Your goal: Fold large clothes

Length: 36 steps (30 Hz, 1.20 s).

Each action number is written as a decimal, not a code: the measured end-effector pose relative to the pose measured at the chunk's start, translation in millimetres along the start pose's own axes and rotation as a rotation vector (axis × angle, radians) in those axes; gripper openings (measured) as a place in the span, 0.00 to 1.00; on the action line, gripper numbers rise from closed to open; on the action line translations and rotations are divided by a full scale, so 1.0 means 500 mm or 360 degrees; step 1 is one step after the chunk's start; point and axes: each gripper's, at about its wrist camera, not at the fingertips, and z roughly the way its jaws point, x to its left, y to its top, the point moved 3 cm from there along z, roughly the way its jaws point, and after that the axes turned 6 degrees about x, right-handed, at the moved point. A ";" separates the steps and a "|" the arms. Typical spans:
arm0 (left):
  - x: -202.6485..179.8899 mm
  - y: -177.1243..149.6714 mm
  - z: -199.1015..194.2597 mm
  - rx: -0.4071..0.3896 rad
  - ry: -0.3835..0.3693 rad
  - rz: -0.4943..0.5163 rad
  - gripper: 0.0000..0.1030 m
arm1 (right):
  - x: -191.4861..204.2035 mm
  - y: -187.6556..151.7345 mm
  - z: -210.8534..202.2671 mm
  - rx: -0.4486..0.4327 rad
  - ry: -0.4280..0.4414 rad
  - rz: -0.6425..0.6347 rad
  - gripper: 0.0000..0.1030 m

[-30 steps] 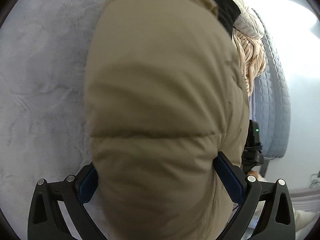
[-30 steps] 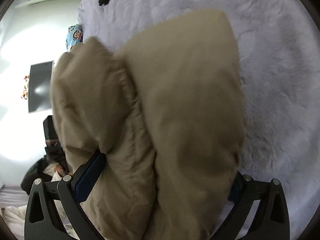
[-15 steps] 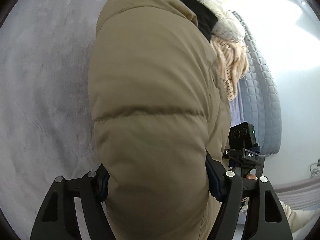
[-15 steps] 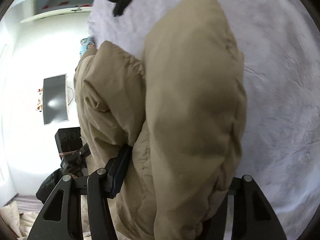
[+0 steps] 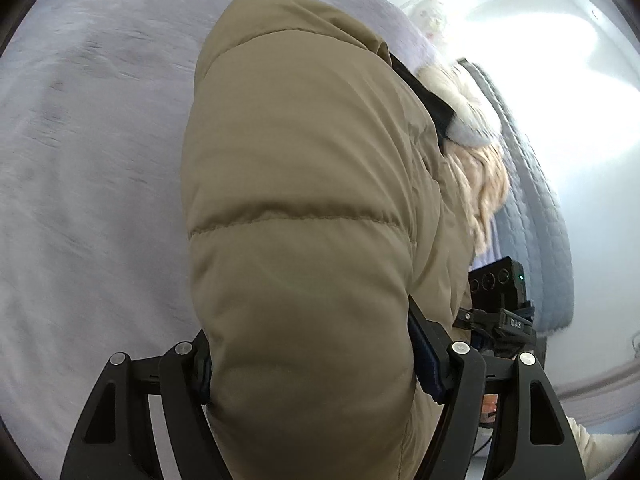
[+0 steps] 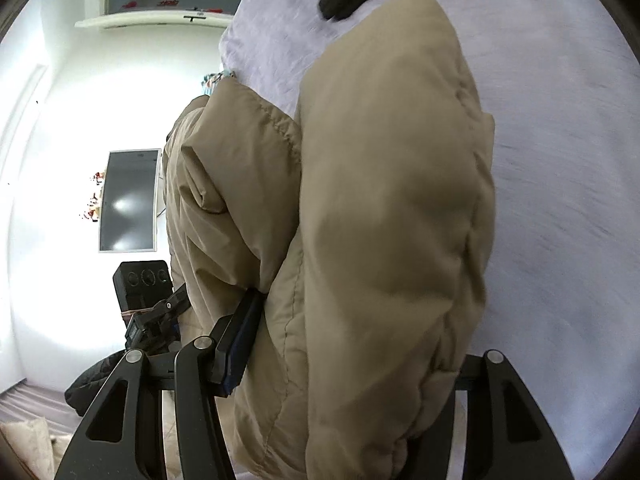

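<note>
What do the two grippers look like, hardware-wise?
Both alike: the left gripper and right gripper have matte black linkage arms with triangular cutouts, silver pivot pins, and blue pads on the fingers. No cables, markings or sleeves visible on them.

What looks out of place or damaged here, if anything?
Nothing stands out. The tan puffer jacket is bunched thick between the jaws of both the left gripper and the right gripper, with no tear visible. The lavender bed cover shows only wrinkles.

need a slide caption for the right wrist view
Right tongs clamp a folded, puffy tan quilted jacket above a pale lilac fuzzy bedspread.
</note>
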 end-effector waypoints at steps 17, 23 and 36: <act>0.158 0.012 -0.042 -0.0220 0.0530 0.0010 0.91 | 0.019 0.011 0.058 0.0039 -0.0490 0.0037 0.67; 0.091 -0.050 -0.115 -0.0308 0.0678 0.0184 0.91 | 0.112 -0.057 -0.041 -0.0106 -0.0817 -0.0201 0.33; 0.092 -0.166 -0.022 -0.0183 0.0867 0.0028 0.91 | 0.203 -0.159 0.085 -0.0028 -0.1189 -0.0509 0.23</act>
